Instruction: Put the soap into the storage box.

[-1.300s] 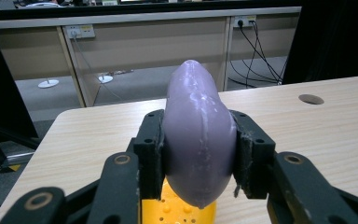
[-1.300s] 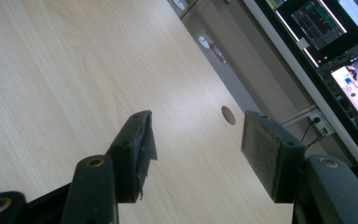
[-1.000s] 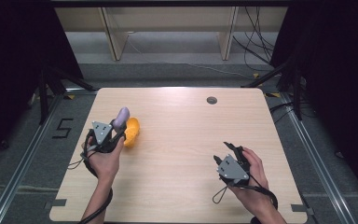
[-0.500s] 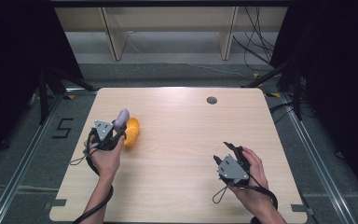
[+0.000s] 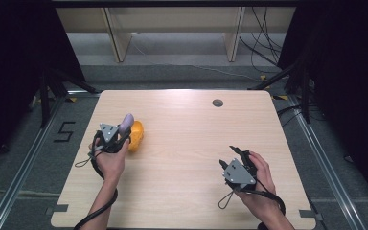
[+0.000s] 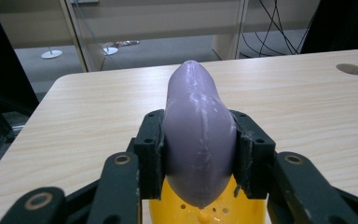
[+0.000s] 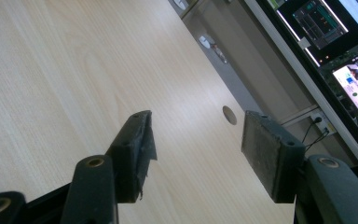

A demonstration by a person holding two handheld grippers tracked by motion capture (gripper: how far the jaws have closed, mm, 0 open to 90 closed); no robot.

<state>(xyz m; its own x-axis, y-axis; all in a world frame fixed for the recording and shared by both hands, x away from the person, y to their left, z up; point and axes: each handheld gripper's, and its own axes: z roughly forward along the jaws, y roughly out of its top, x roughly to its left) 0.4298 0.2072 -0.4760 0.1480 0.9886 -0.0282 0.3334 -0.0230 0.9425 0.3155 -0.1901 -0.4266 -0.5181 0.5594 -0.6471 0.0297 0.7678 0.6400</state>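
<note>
Nothing has shifted since the earlier frames. At the desk's (image 5: 182,191) five o'clock, the right gripper (image 5: 237,158) rests with jaws apart, holding nothing; farther off at nine o'clock, the left gripper (image 5: 122,132) clamps a purple object (image 6: 198,130) just above a yellow one (image 5: 136,135).

The right gripper (image 7: 196,156) rises from the bottom edge with its two black jaws standing apart, nothing between them — only bare wood in the gap. The left pad's facing looks frayed at its lower edge. Beneath runs the pale wooden table (image 7: 65,79), tilted in the view, with a round hole (image 7: 229,115) near its far edge. At the upper right, lit screens (image 7: 340,42) glow — their content too small to read.
</note>
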